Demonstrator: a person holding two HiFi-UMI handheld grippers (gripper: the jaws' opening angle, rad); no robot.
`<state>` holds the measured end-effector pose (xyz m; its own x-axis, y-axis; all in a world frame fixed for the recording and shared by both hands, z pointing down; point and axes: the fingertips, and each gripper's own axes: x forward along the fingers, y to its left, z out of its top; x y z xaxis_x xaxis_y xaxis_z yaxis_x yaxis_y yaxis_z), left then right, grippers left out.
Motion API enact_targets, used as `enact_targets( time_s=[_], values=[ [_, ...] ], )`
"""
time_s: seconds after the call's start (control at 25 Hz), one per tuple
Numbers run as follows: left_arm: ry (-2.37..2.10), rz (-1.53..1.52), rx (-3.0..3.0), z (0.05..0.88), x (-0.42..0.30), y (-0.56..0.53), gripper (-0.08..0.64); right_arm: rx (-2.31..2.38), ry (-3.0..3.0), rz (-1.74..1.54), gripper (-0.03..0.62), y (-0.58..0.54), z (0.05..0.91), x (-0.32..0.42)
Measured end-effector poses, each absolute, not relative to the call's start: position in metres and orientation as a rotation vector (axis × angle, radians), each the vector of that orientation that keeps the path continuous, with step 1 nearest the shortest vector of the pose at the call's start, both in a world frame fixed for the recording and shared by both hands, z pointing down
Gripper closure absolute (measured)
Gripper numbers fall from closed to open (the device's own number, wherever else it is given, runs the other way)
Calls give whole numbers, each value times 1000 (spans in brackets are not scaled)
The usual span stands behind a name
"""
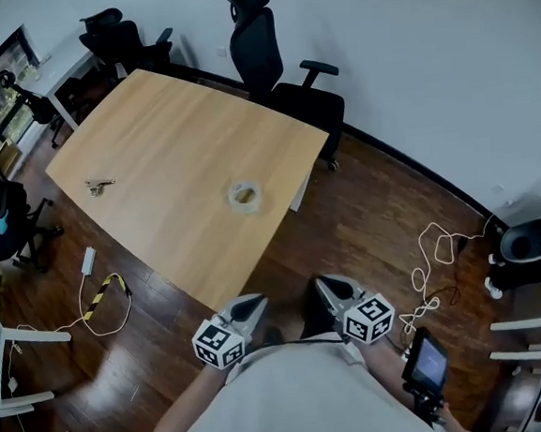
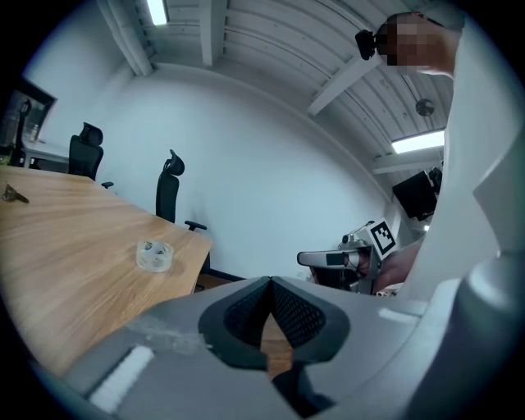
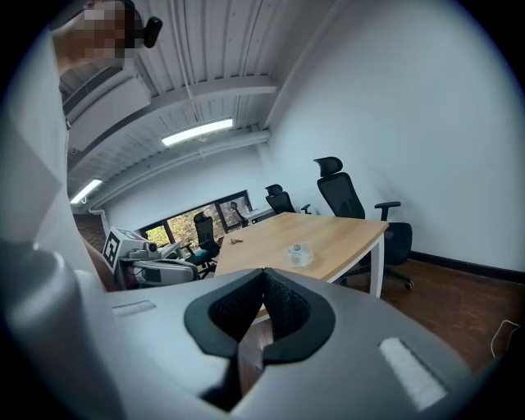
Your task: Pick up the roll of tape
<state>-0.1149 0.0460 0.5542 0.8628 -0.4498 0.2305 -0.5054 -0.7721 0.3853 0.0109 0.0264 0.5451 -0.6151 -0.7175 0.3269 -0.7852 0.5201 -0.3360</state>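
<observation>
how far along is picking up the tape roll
Nothing is done yet: the clear round roll of tape lies untouched on the light wooden table. The left gripper and right gripper are shut and empty, short of the table. To do: reach, open, grasp, lift.

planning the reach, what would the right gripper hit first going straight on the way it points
The right gripper would probably meet the table at its near edge first; the roll of tape lies just right of that line.

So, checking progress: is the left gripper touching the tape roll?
Apart. Head view: the tape roll lies on the table; the left gripper hangs beyond its near edge.
</observation>
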Motion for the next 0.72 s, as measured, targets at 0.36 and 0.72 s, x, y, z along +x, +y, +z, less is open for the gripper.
enact_targets(
  time_s=[0.36, 0.72],
  values=[
    [-882, 150, 2513, 556, -143, -10, 555, 1097, -2699, 633, 586, -60, 542, -19],
    [-1014, 162, 2441, 548, -74, -100, 555, 901, -2742, 693, 586, -144, 538, 33]
  ],
)
